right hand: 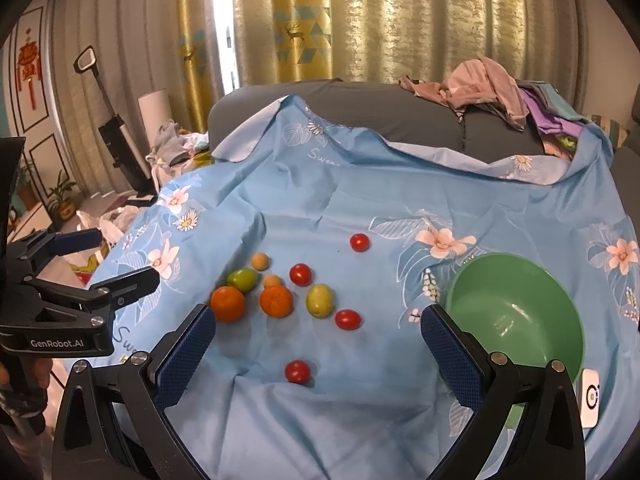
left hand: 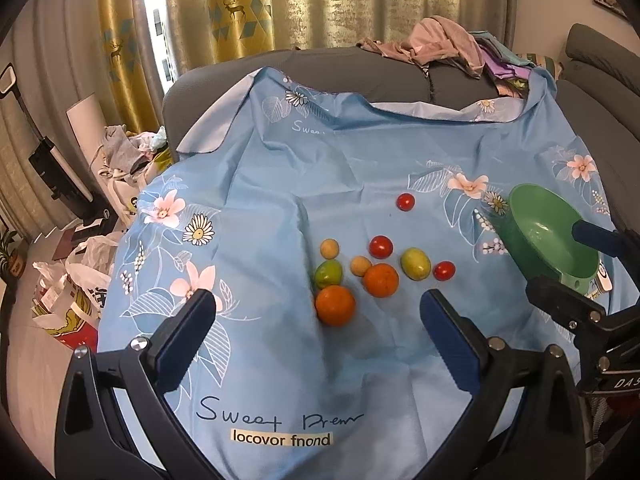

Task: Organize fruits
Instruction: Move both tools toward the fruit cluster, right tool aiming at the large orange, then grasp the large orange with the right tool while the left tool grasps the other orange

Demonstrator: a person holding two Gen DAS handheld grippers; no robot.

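Blue floral cloth (right hand: pixel 360 200) draped over grey sofa (right hand: pixel 400 108), gold curtains behind. Green bowl (right hand: pixel 516 320) sits empty at right. Both grippers, left (left hand: pixel 316 308) and right (right hand: pixel 318 324), gape wide, holding nothing. Fruit loose mid-cloth: two oranges (right hand: pixel 276 301), green plums (right hand: pixel 319 300), then cherry tomatoes (right hand: pixel 297 371) scattered about.
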